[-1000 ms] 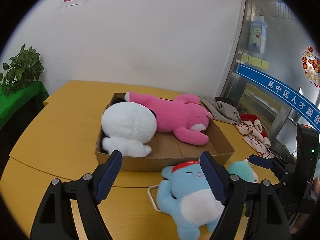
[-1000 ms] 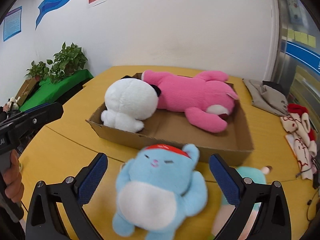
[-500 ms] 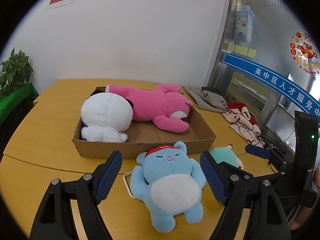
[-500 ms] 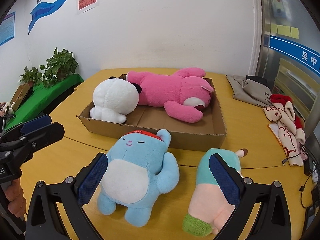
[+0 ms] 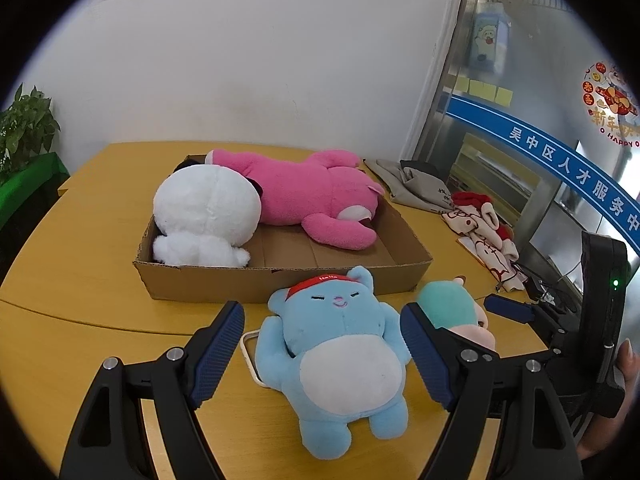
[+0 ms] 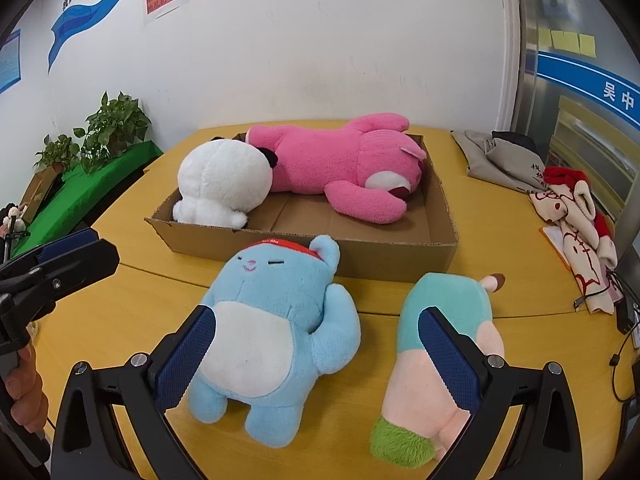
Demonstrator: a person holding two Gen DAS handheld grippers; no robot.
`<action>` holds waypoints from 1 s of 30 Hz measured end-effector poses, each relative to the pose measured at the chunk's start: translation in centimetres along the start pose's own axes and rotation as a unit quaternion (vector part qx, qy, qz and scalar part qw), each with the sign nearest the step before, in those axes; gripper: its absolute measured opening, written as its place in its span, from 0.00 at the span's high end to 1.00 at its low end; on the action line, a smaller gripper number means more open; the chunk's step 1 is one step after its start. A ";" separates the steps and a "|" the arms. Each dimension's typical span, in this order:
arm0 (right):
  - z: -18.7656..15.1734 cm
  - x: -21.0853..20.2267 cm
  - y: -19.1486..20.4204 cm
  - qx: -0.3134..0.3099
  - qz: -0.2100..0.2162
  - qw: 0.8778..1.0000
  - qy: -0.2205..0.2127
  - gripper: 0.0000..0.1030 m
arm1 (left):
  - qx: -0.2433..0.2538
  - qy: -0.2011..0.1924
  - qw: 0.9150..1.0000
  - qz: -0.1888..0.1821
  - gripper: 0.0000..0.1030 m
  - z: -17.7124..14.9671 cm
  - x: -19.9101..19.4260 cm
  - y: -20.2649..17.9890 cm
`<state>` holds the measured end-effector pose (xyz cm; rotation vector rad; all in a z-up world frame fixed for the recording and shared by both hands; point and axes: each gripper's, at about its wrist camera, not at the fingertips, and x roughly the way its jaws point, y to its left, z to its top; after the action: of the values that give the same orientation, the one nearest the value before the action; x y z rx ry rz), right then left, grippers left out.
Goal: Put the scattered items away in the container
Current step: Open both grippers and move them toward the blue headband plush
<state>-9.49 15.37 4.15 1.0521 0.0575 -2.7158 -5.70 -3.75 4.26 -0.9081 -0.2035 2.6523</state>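
Both grippers gape wide, left gripper (image 5: 322,350) framing the blue plush (image 5: 340,360) lying just near of the cardboard box (image 5: 280,286), right gripper (image 6: 316,354) alongside — it looks soft, light, squashy, so pinch the fat belly.

Two plush toys (image 6: 304,172) lie in the box (image 6: 436,256); two more (image 6: 276,320) lie before it on the table (image 6: 120,312).

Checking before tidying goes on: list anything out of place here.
Two toys lie on the table outside the cardboard box: the blue plush on its back and the teal-and-pink plush beside it. Nothing looks damaged.
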 end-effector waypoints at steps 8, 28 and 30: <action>-0.7 0.9 0.4 -0.007 0.004 1.000 0.017 0.00 | -0.014 0.014 1.000 -0.011 0.22 -0.4 1.1 0.4; -0.9 2.7 0.2 -0.012 0.011 0.999 0.033 0.00 | -0.025 0.035 0.999 -0.019 0.22 -0.4 3.2 1.0; -0.8 2.8 0.1 -0.012 0.010 0.999 0.034 0.00 | -0.023 0.038 0.999 -0.019 0.22 -0.3 3.6 1.0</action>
<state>-10.98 14.78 1.70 1.1322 0.0904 -2.6535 -8.51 -3.43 1.71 -1.0070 -0.2609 2.5824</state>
